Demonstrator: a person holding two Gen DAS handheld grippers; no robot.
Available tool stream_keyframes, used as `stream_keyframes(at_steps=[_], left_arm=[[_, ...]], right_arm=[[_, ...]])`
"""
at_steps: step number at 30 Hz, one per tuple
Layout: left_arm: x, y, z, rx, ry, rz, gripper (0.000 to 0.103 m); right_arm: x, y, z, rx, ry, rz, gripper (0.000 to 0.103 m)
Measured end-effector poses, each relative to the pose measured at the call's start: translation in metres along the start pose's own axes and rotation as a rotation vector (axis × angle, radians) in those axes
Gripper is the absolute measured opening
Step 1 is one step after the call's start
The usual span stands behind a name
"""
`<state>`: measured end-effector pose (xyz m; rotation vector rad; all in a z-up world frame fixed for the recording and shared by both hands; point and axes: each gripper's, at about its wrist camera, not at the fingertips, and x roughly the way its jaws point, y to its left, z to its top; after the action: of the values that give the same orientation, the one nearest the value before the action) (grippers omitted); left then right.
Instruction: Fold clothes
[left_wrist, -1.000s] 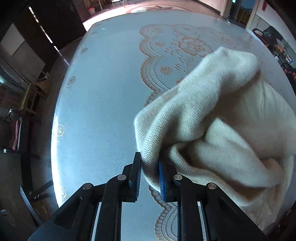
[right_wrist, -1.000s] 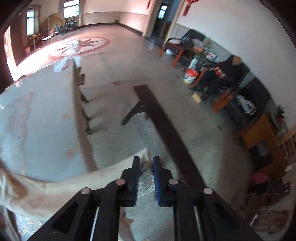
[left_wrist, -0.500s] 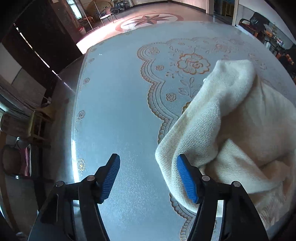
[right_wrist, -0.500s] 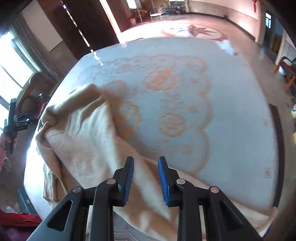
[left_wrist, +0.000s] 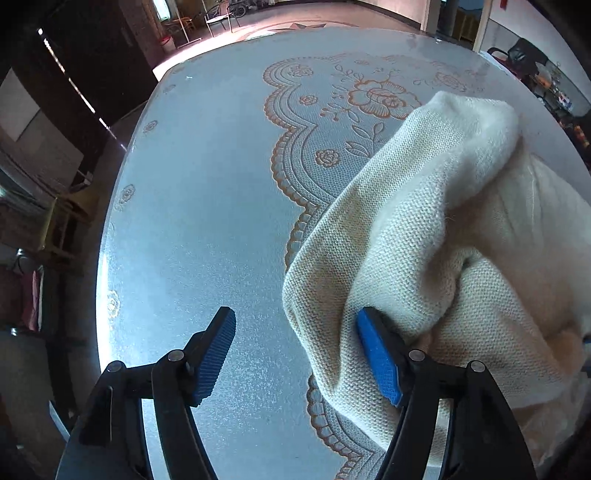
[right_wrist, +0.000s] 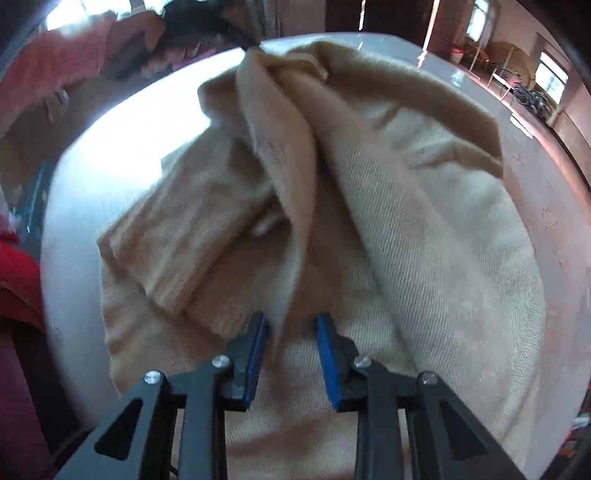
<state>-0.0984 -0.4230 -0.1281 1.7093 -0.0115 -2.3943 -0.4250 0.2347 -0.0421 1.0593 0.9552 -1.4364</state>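
Round table under a frosted cover with orange floral lace print (left_wrist: 229, 177), cream knitted garment (left_wrist: 436, 229) bunched in loose folds on it, left gripper (left_wrist: 295, 354) jaws opening wide, knit against right pad, right gripper (right_wrist: 290, 354) narrowly parted, unclamped, over a raised fold.

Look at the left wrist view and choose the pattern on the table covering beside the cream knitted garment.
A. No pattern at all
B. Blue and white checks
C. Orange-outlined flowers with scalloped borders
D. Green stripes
C: the table covering carries orange-outlined roses, leaves and scalloped bands, running up to and under the edge of the cream knitted garment.
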Motion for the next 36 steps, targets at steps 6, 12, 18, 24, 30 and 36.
stream_keyframes(at_steps=[6,12,18,24,30,36], left_arm=[[-0.002,0.003,-0.006,0.051,0.009,0.063,0.083],[-0.006,-0.005,-0.005,0.111,-0.016,0.274,0.086],[-0.037,0.026,-0.01,-0.073,-0.041,0.223,0.086],[-0.024,-0.02,-0.057,-0.172,0.022,-0.064,0.086],[-0.02,-0.039,-0.071,-0.286,0.015,-0.168,0.087],[-0.027,-0.064,-0.067,-0.257,-0.046,-0.151,0.044]], right_arm=[[-0.007,-0.042,-0.05,0.128,0.205,-0.116,0.029],[-0.009,-0.057,-0.103,0.291,0.399,-0.019,0.032],[-0.004,-0.009,-0.091,0.268,0.411,-0.025,0.034],[-0.006,0.043,-0.058,0.259,0.283,-0.038,0.034],[0.017,0.091,-0.047,0.247,0.309,0.001,0.034],[0.023,0.133,-0.031,0.246,0.301,-0.013,0.034]])
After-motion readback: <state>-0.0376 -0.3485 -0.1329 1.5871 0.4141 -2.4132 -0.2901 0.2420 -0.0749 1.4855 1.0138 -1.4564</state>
